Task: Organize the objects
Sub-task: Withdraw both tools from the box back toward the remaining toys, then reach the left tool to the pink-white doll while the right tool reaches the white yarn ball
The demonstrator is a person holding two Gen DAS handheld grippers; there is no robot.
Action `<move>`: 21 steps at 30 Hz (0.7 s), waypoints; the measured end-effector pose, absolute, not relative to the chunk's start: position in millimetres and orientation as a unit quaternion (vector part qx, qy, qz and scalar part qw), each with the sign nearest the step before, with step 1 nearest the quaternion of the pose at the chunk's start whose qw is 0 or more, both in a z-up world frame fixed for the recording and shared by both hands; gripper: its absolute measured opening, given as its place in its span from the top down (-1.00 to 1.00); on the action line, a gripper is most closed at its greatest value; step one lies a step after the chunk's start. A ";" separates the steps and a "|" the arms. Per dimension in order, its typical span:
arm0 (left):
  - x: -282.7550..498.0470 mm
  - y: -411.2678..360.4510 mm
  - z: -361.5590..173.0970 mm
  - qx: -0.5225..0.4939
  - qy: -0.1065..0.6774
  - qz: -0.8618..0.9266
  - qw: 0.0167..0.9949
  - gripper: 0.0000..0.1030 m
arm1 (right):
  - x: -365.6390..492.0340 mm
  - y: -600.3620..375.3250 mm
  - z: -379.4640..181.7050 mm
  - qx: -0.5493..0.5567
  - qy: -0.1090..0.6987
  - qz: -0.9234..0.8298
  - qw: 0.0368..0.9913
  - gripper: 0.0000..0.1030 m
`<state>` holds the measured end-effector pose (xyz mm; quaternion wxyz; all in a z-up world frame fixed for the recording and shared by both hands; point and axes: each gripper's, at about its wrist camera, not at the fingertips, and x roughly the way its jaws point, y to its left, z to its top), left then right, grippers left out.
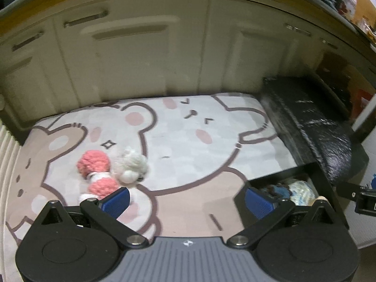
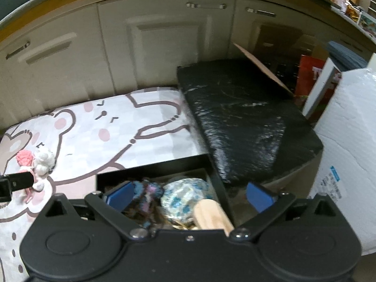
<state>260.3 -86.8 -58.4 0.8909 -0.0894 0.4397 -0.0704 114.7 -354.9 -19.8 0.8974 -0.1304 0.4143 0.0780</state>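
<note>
Crocheted doll [image 1: 110, 171], pink and white, lies on the cartoon bear mat [image 1: 188, 141], well left of the open black box [image 2: 152, 166]. Left gripper [image 1: 186, 201] hangs over the mat with blue pads spread wide, gripping nothing; its left pad sits just before the doll. Right gripper [image 2: 189, 197] hovers above the box, jaws also apart and empty. Inside the box: blue-purple knitted toy [image 2: 148, 191], patterned blue-white bundle [image 2: 185, 195], wooden piece [image 2: 211, 216]. Black lid [image 2: 246, 117] leans behind the box's right side.
</note>
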 end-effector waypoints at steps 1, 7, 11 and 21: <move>259.9 -81.9 -58.9 -0.089 0.438 -0.065 0.892 -1.00 | 114.4 -350.5 -20.7 -0.131 0.414 0.083 0.897 -1.00; 258.0 -53.2 -62.8 -0.082 0.432 -0.040 0.897 -1.00 | 112.4 -319.2 -24.8 -0.135 0.411 0.109 0.895 -1.00; 255.4 -34.7 -65.9 -0.081 0.430 -0.026 0.899 -1.00 | 109.3 -296.6 -27.7 -0.142 0.408 0.131 0.892 -1.00; 248.3 11.6 -70.0 -0.090 0.422 0.004 0.902 -1.00 | 99.4 -243.0 -33.4 -0.158 0.399 0.184 0.884 -1.00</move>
